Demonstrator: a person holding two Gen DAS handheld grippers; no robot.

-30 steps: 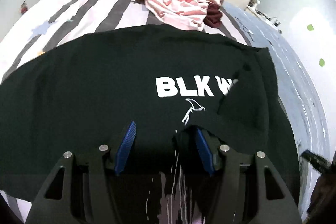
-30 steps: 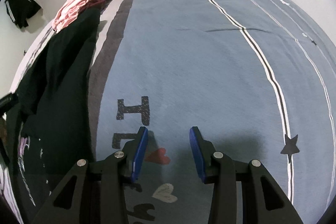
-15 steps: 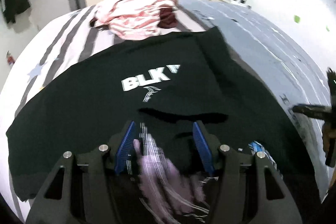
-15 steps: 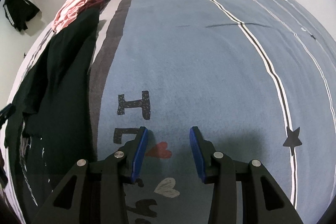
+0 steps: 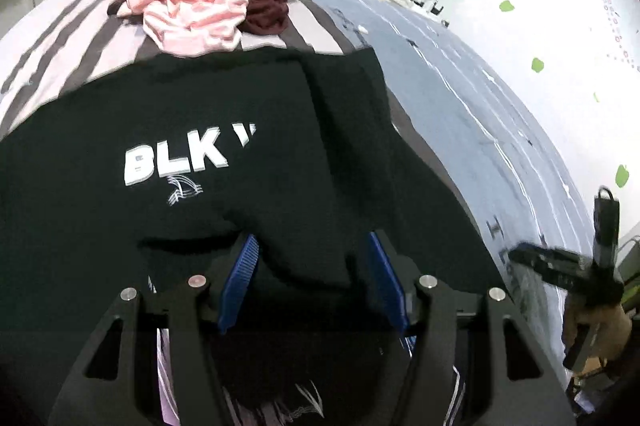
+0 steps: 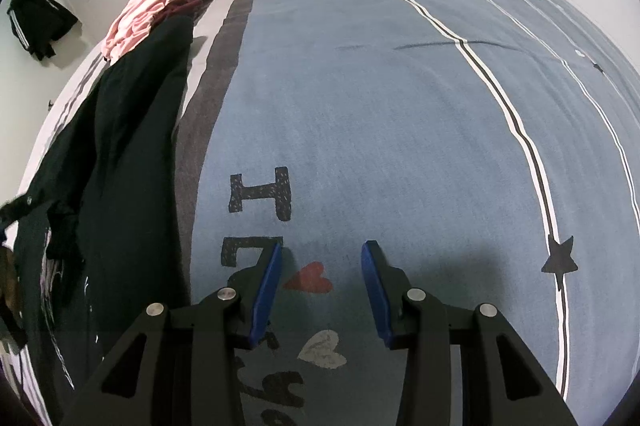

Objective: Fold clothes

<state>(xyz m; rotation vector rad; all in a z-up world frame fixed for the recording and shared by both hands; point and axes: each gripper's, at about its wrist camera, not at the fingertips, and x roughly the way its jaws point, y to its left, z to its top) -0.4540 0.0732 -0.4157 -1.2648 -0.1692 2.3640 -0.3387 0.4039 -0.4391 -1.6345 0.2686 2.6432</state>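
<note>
A: Left view first. State of the left claw [image 5: 312, 266]?

B: Blue pads apart, a fold of the black shirt [image 5: 120, 114] bunched between them. Pinched or merely draped, cannot tell.

A: And the rest of the shirt?

B: Spread flat on the bed [image 5: 460, 74] ahead of the claw and out to its left, right edge folded over. White print ahead-left of the tips, readable as "BLK" plus a cut-off letter, maybe "V" or "W". Small white line drawing just under it.

A: Beyond the shirt?

B: Pink pile [image 5: 208, 10] at the far end, with a maroon garment [image 5: 266, 14] touching its right side. Far right, the right claw [image 5: 560, 266], blurred, in a hand [image 5: 600, 322]. No other legible writing here.

A: Now the right view. Right claw [image 6: 322, 266]?

B: Pads apart, nothing between them, only blue bed cover [image 6: 360, 106] below.

A: Any lettering there?

B: Big dark "I" [image 6: 260, 194] just ahead-left of the tips. Below it a letter half hidden by the left finger. Red heart [image 6: 310, 278] right between the fingers, pale heart [image 6: 324, 348] nearer the camera, then dark letters, seemingly "yo", partly hidden. Small script far ahead, ending in "You". Dark star [image 6: 560, 256] off to the right on a stripe.

A: Shirt from this side?

B: Well left of the claw, a long dark strip along the bed edge [image 6: 132, 146]. Pink pile [image 6: 160, 2] beyond it, far ahead-left.
</note>
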